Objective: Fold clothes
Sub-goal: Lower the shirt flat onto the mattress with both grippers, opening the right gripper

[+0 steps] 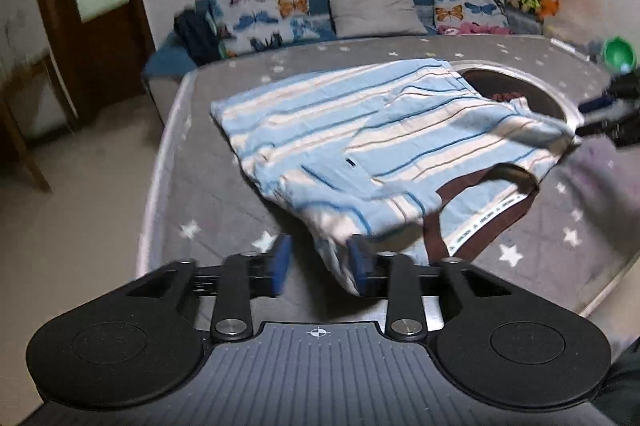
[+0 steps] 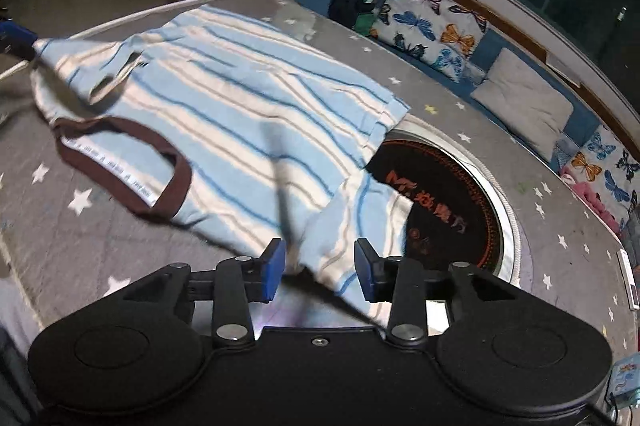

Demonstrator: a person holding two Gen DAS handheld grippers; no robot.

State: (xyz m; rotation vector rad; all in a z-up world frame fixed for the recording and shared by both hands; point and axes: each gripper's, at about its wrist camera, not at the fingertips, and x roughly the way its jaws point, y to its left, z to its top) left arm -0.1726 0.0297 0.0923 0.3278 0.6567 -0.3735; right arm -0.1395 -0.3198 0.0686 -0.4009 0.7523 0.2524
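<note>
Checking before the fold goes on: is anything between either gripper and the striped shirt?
Nothing visible. The striped shirt lies spread on the grey star-print table. Its cloth already reaches between the open fingers of the left gripper and of the right gripper, one at each sleeve end.

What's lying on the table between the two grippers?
The striped shirt spans the stretch: the right view shows its brown collar between the right gripper and the left gripper, each at a sleeve, jaws open.
</note>
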